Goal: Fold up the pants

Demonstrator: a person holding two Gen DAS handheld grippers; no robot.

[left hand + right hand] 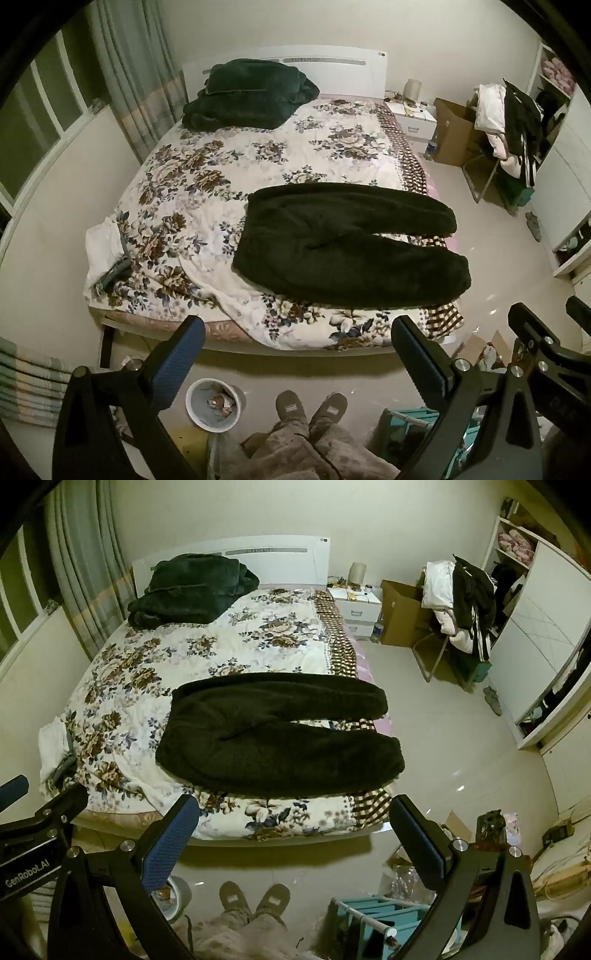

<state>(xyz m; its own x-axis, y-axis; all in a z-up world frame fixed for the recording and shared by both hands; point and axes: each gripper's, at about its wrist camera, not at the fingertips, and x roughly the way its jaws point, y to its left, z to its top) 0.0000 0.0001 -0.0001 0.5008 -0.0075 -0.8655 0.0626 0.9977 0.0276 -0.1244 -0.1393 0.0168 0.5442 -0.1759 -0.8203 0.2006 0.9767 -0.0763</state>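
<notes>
Pants (347,243) lie flat across the bed (207,192) near its foot, waistband toward the middle, both legs spread and running to the side edge, cuffs just over it. Left gripper (295,354) and right gripper (291,834) hang above the floor short of the bed, jaws wide, nothing between them. Judgement: first fold leg onto leg. Pinch the near leg at cuff and hip, lift both ends evenly, align seams; the plush fabric may sag.

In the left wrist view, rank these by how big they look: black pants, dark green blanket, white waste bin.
1. black pants
2. dark green blanket, though it lies farther away
3. white waste bin, though nearest the camera
</notes>
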